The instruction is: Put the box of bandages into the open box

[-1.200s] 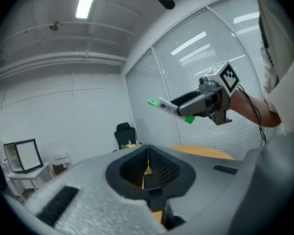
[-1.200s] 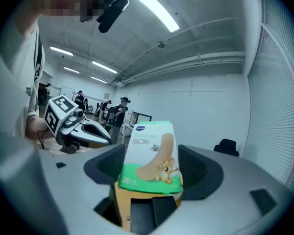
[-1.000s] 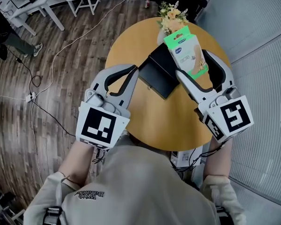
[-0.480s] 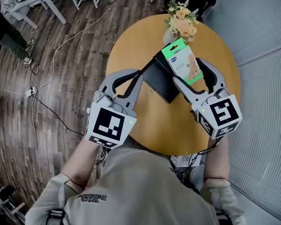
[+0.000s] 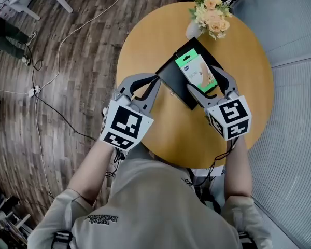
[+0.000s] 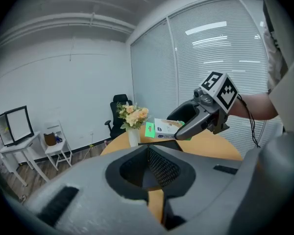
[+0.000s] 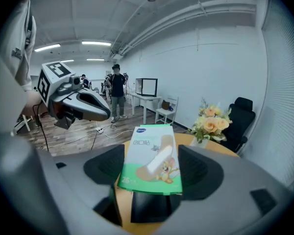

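Observation:
The green and white box of bandages (image 5: 196, 71) is gripped by its sides in my right gripper (image 5: 203, 81), which is shut on it. It hangs flat just over the black open box (image 5: 172, 77) on the round wooden table (image 5: 155, 35). In the right gripper view the box of bandages (image 7: 152, 158) fills the gap between the jaws, with the black open box (image 7: 149, 207) below it. My left gripper (image 5: 154, 82) is shut on nothing, its tips at the black box's left corner. From the left gripper view, my left gripper (image 6: 148, 151) faces the box of bandages (image 6: 161, 129).
A white vase of flowers (image 5: 210, 12) stands on the table's far edge, just beyond the black box. Cables (image 5: 46, 102) trail over the wooden floor to the left. White desks and a chair (image 7: 164, 112) stand further off, where people (image 7: 116, 89) are standing.
My right gripper has carried the box of bandages down and towards me, from beside the flowers to over the black box. My left gripper has closed in on the box's left corner.

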### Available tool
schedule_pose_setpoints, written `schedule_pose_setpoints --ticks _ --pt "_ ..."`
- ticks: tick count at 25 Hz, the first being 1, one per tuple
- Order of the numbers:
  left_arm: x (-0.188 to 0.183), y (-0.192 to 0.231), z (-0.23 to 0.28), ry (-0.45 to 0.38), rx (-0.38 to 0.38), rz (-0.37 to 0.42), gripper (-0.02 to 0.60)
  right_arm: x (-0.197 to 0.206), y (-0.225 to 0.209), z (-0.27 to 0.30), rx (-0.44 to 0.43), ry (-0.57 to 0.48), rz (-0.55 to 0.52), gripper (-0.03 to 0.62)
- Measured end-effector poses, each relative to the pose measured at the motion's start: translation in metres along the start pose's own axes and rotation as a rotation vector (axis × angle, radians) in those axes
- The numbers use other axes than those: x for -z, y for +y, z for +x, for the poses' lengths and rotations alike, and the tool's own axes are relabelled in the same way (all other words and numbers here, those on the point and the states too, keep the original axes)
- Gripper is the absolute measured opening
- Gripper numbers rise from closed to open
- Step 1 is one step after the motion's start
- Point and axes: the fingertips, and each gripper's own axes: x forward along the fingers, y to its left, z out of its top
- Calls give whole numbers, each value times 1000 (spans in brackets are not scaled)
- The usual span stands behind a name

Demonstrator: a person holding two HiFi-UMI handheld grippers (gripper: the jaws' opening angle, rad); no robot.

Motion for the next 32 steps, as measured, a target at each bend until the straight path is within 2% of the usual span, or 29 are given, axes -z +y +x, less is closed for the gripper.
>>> schedule_pose_setpoints --ticks 10,15,19,24,32 --pt "52 6 36 103 26 -81 23 65 2 48 -49 144 28 320" --pt "64 8 52 110 37 -102 23 93 3 73 -76 206 40 319" --pt "86 6 63 161 51 -136 23 113 8 93 -107 254 44 319" --pt "109 5 81 197 60 -140 23 142 6 116 -129 308 63 319" --pt "132 -1 89 239 83 -186 23 165 11 141 -163 396 83 319"
